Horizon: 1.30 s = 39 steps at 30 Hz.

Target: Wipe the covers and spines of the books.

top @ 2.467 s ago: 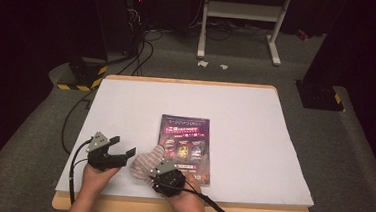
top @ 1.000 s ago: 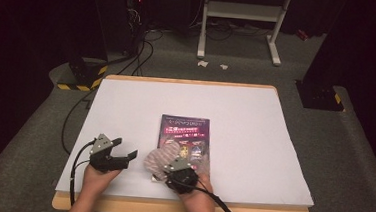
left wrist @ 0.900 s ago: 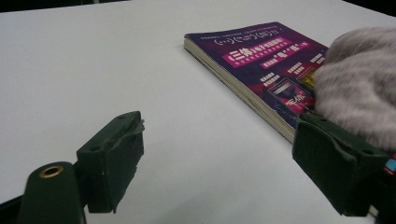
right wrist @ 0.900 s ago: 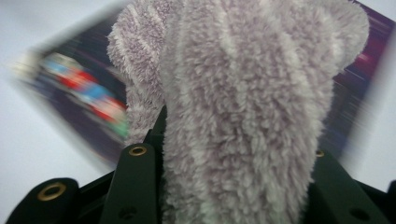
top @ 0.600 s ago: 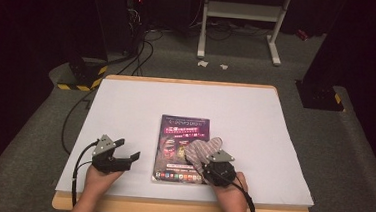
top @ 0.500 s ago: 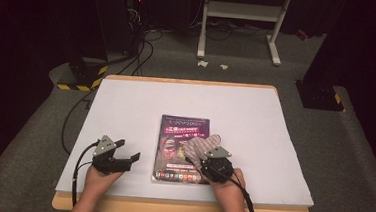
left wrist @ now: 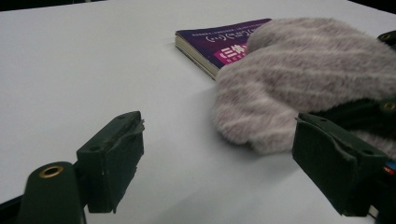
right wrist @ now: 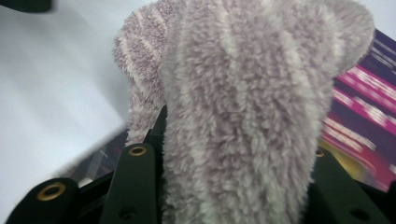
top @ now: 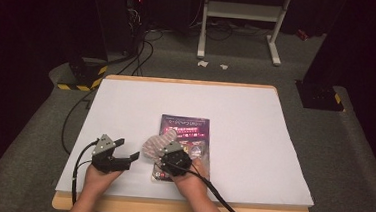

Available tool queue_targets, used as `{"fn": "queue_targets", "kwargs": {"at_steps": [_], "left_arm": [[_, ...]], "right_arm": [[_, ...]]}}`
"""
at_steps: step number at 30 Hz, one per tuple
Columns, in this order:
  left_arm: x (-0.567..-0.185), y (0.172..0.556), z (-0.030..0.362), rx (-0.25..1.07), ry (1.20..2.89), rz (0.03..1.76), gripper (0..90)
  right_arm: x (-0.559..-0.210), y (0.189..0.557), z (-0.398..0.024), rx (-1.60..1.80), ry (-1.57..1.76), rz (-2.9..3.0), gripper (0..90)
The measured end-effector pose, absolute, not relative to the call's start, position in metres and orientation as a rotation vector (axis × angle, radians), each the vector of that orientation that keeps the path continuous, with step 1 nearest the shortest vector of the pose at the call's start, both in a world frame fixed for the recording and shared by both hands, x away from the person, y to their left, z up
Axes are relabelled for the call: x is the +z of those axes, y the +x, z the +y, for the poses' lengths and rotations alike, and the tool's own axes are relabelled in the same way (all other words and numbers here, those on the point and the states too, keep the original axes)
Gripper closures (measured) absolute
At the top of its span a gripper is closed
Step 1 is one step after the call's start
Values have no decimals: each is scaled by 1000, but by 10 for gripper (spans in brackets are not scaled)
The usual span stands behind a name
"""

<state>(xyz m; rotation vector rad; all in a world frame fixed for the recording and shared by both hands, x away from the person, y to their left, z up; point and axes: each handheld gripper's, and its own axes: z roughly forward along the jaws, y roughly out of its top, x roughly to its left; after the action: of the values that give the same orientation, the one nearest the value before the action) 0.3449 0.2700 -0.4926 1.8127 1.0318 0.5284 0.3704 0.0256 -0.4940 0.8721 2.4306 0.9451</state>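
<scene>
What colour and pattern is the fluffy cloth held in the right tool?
The fluffy cloth is pale mauve-grey with lighter stripes, seen best in the right gripper view.

A dark room surrounds a wooden tabletop (top: 187, 82) whose surface is covered by a white sheet (top: 235, 114), lit from above while everything farther back falls into shadow. The floor (top: 367, 163) around it is grey carpet. Beyond the far edge stands a white metal frame (top: 242, 12) on two feet, with two small white scraps (top: 211, 65) lying on the carpet near its left foot. At the far left, a block with yellow and black hazard stripes (top: 88, 81) sits on the floor, and black cables (top: 137, 52) run from dark equipment (top: 120, 11) behind it. At the far right, another dark base plate (top: 322, 95) with a small yellow mark rests on the carpet.
</scene>
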Motion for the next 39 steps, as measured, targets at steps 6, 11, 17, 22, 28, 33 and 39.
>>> {"fn": "queue_targets", "kwargs": {"at_steps": [6,11,17,22,28,33,39], "left_arm": [[-493,345,271,525,1814,1034,169],[-494,344,268,527,1831,1025,170],[-494,345,264,527,1844,1017,170],[-494,346,264,523,1840,1016,170],[-495,349,265,517,1835,1017,172],[-494,348,266,525,1838,1021,172],[-493,347,269,530,1824,1030,169]], "right_arm": [[-493,373,9,928,909,2414,583],[-492,375,-50,885,1052,2332,582],[-490,377,-107,853,1212,2262,585],[-490,378,-98,824,1176,2258,586],[-490,382,-64,831,1094,2313,587],[-490,381,-16,860,980,2391,586],[-492,373,17,905,901,2423,586]]}}
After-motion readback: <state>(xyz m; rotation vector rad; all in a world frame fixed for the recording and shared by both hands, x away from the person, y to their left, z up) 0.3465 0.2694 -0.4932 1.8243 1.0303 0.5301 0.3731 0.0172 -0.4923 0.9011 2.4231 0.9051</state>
